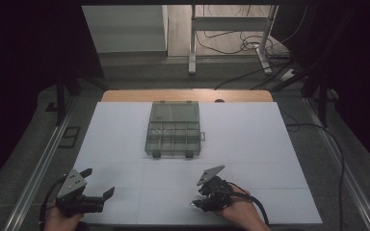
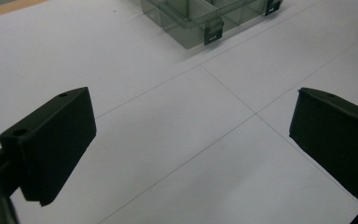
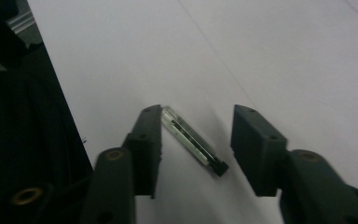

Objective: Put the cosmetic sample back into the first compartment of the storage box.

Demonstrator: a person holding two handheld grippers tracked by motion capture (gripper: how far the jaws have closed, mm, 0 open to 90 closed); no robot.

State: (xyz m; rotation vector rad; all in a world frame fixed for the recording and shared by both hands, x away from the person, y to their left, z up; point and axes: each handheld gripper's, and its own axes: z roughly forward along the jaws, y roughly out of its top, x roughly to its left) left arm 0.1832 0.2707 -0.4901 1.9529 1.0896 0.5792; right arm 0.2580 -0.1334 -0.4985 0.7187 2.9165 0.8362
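Two grippers work near the front edge of the white bench. The right gripper has its fingers partly apart around a slim clear strip with a dark end, which lies flat on the bench between them; one end sits just beside the left finger, and whether they touch is unclear. The left gripper hovers with fingers wide apart, holding nothing. A clear compartment box, lid open, sits mid-bench.
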